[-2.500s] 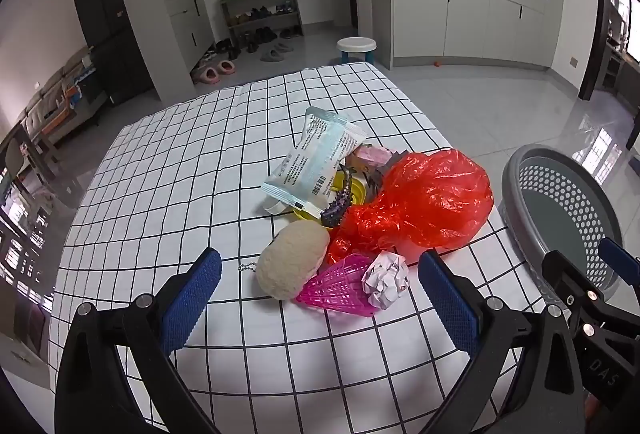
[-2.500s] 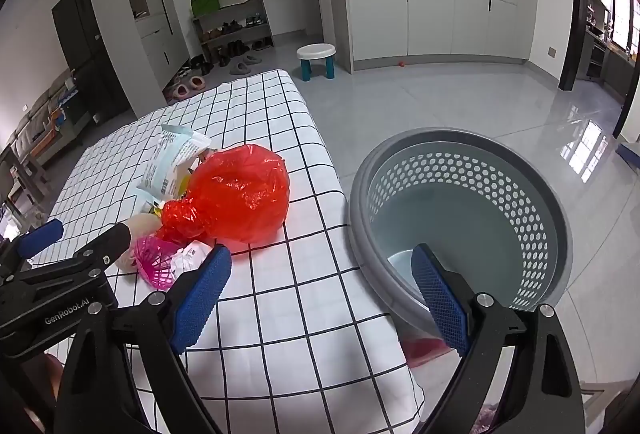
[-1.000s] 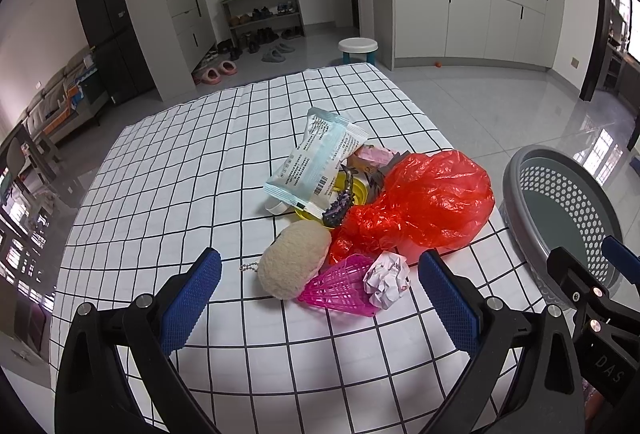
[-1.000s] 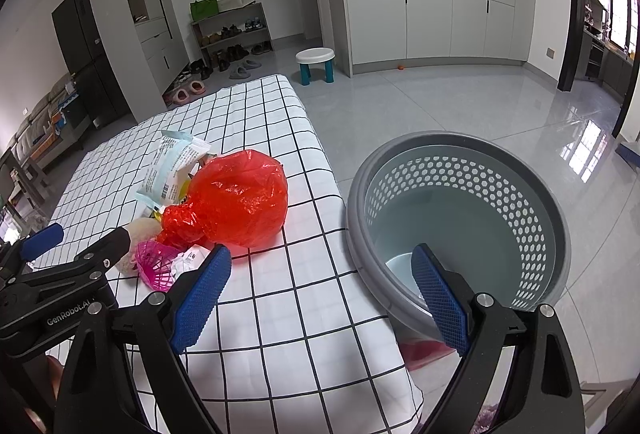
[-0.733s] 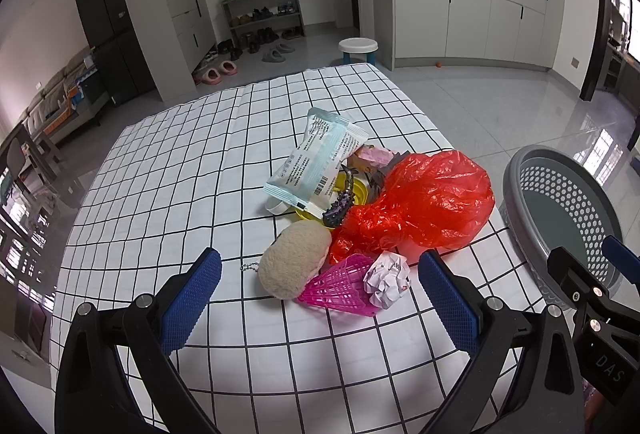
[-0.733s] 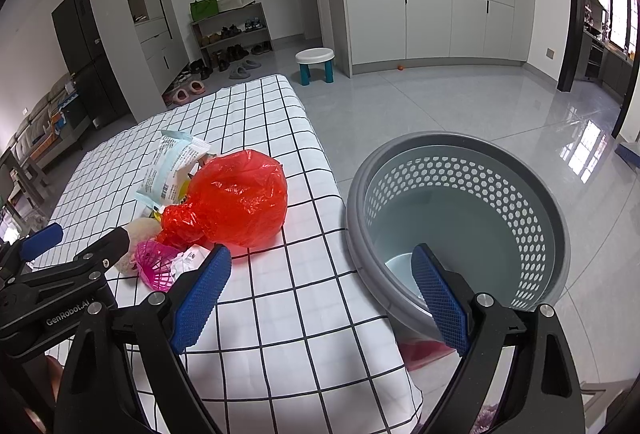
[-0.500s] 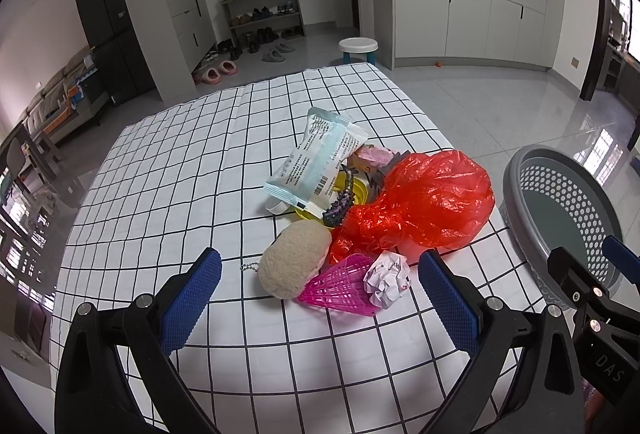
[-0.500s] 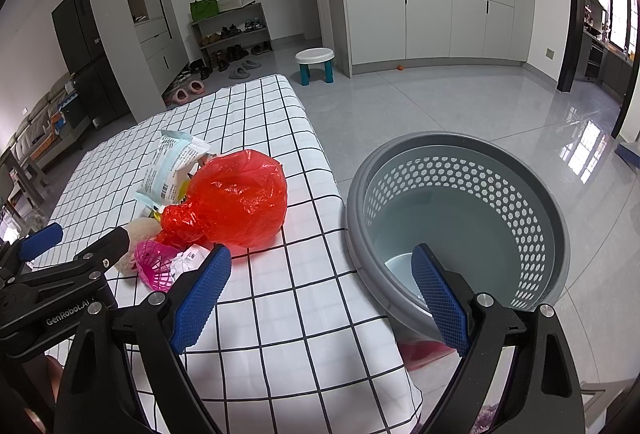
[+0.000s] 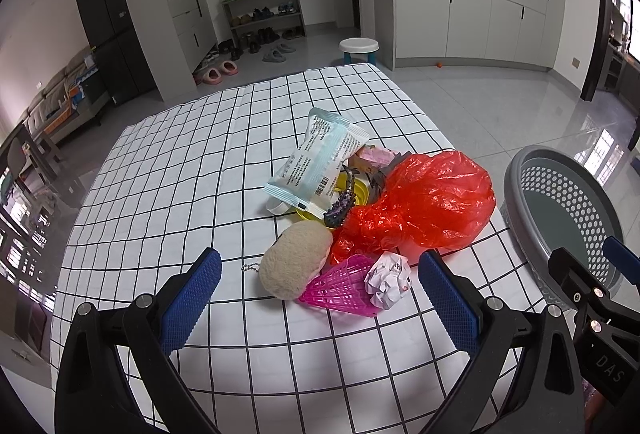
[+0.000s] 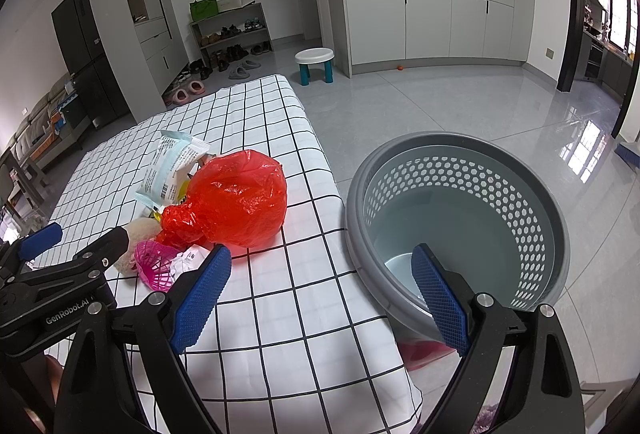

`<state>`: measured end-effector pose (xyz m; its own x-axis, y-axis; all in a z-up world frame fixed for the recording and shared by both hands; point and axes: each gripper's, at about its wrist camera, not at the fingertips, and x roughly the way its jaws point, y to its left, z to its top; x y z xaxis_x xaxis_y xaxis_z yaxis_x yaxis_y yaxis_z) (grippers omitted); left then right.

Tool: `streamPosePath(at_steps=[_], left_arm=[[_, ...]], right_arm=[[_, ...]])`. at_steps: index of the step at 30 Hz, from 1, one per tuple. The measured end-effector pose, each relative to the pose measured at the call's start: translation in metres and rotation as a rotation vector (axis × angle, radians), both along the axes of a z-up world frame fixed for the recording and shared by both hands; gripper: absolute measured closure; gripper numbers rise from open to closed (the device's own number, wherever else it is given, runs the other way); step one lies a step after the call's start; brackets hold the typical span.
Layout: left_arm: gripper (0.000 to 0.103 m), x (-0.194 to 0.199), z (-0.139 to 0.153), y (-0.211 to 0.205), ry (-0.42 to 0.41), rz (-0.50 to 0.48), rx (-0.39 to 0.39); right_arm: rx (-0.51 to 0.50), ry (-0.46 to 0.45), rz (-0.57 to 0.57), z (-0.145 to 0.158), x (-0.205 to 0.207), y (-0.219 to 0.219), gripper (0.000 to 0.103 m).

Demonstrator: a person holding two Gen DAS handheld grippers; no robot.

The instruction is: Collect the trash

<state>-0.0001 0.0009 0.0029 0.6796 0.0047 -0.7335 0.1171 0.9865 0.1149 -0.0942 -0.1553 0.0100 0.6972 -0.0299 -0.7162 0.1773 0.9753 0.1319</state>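
Trash lies heaped on our counter (image 9: 168,169), which wears a white cloth with a black grid. We see a crinkled red plastic bag (image 9: 424,205) at the right of the heap, a pale blue-and-white printed packet (image 9: 316,163) leaning over a yellow lid (image 9: 358,189) behind it, a beige fuzzy lump (image 9: 294,260) in front, and a pink plastic mesh cone (image 9: 340,288) touching a crumpled white paper ball (image 9: 388,278). Our left gripper (image 9: 320,300) hovers just short of the heap, its blue-padded fingers (image 9: 192,300) spread wide with nothing between them. Our right gripper (image 10: 320,300) hangs over the counter's right edge, fingers (image 10: 440,298) equally wide apart and empty. Beside that edge, lower down, stands a round grey perforated basket (image 10: 548,218).
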Motion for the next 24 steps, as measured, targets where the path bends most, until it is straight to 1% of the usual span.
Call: streamPosePath(at_steps=[24], left_arm=[[0.006, 0.0014, -0.0008, 0.0014, 0.004, 0.002, 0.000]], right_arm=[[-0.002, 0.002, -0.004, 0.0008, -0.0006, -0.0031, 0.016]])
